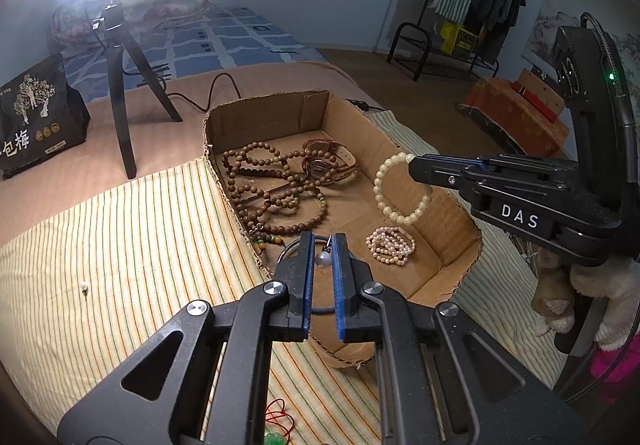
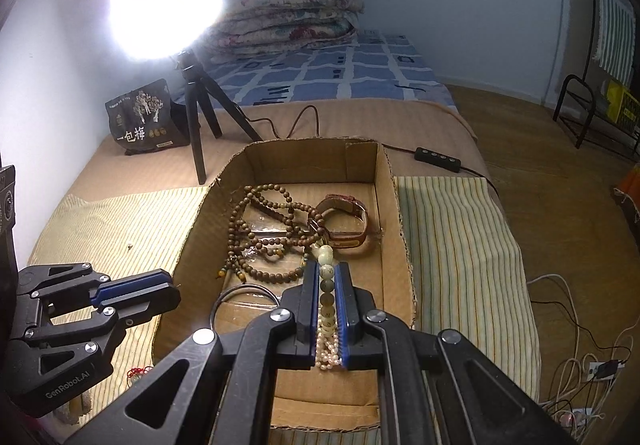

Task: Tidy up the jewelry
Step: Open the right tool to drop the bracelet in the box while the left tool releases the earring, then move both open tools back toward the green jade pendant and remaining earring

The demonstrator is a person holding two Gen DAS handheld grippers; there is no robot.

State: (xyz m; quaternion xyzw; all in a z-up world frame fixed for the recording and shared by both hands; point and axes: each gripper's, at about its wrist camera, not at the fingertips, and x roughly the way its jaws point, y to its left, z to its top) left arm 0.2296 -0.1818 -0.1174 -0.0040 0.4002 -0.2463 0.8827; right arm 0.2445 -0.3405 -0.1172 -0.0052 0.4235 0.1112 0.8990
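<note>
Pinching a pale bead bracelet [image 1: 402, 189] between right gripper [image 1: 412, 163] fingers over the cardboard box [image 1: 256, 117], with a pink pearl strand [image 1: 391, 245] lying on the box floor just below. Hovering beside, left gripper [image 1: 322, 245] fingers stand slightly parted around a thin hoop with a small pendant [image 1: 323, 259], apparently without clamping it. Already in the box beyond both fingertips: brown wooden beads [image 1: 264, 185] and a leather-strap watch [image 1: 334, 163]; still outside, behind the left fingers on the striped cloth [image 1: 120, 245], a red-corded green charm [image 1: 278, 427], so judging by this, mostly done.
</note>
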